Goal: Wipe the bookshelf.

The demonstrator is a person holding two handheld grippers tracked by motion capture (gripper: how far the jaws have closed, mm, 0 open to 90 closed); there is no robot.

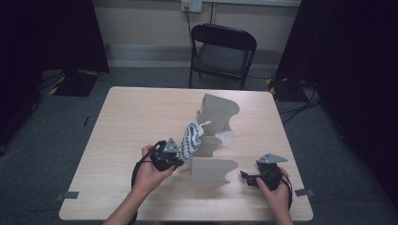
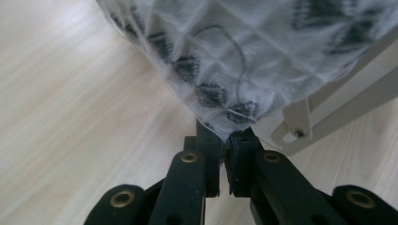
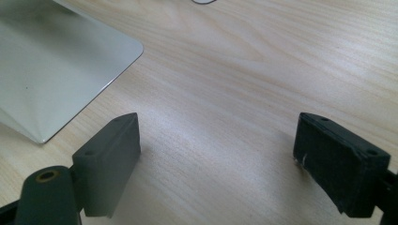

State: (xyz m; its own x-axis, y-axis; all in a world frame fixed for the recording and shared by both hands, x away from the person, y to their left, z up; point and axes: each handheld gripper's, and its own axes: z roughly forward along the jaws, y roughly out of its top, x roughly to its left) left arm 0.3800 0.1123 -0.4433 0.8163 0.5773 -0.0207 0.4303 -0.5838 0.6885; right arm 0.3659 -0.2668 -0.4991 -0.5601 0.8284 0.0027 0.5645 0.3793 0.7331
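A white cloth with a dark diamond pattern (image 1: 191, 137) (image 2: 244, 51) hangs against the left side of a beige rack of wavy upright panels (image 1: 214, 170) (image 2: 338, 108) at the table's middle. My left gripper (image 1: 182, 158) (image 2: 226, 140) is shut on the cloth's lower edge, and the fabric bunches above the pinched jaws. My right gripper (image 1: 245, 177) (image 3: 218, 136) rests low over the bare tabletop to the right of the rack's nearest panel (image 3: 51, 70). Its jaws stand wide apart with nothing between them.
The light wooden table (image 1: 136, 117) has bare wood left of and in front of the rack. A pale piece (image 1: 226, 138) lies at the rack's right side. A black folding chair (image 1: 221, 51) stands beyond the far edge.
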